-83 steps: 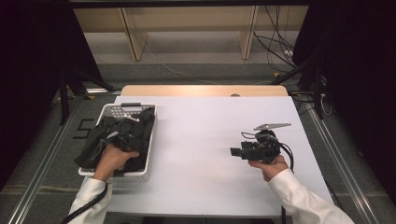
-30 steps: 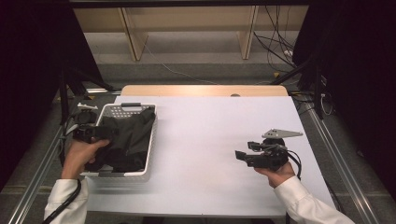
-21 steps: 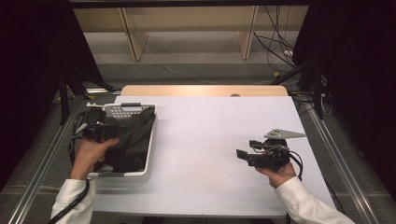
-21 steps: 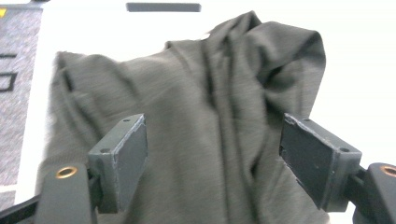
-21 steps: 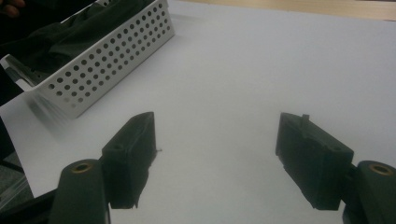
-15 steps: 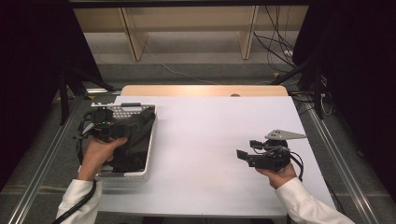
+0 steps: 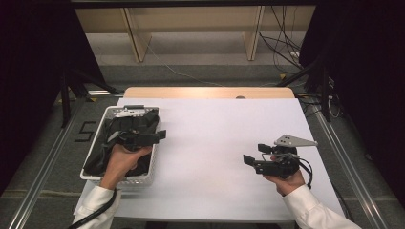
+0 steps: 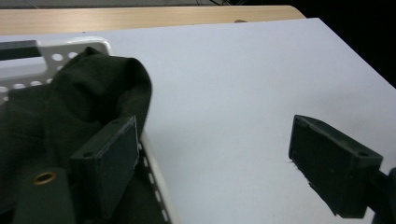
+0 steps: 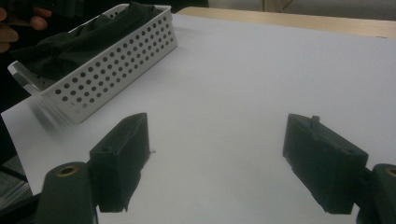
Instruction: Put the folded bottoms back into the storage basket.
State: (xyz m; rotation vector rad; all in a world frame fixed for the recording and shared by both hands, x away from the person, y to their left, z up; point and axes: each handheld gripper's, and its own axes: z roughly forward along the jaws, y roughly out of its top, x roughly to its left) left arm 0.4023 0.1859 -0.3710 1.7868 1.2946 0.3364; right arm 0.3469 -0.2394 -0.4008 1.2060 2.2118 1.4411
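Black cloth (image 7: 125, 138) fills the white basket (image 7: 143, 174) at the bench's left edge, where the left gripper (image 7: 152, 137), jaws just opened and empty, hovers to pick; the right gripper (image 7: 249, 162) waits wide open, holding nothing.

Only one sign can be read. It is a big dark number "5" (image 7: 82, 132). It is marked on the grey floor (image 7: 57, 157), just left of the worktop (image 7: 224, 143) and close to the white basket (image 7: 143, 174). You can see it from the high view. The basket, the dark cloth (image 7: 122, 126) in it and the worktop have no words or labels that can be read. The two close views from the claws show no letters or numbers either.
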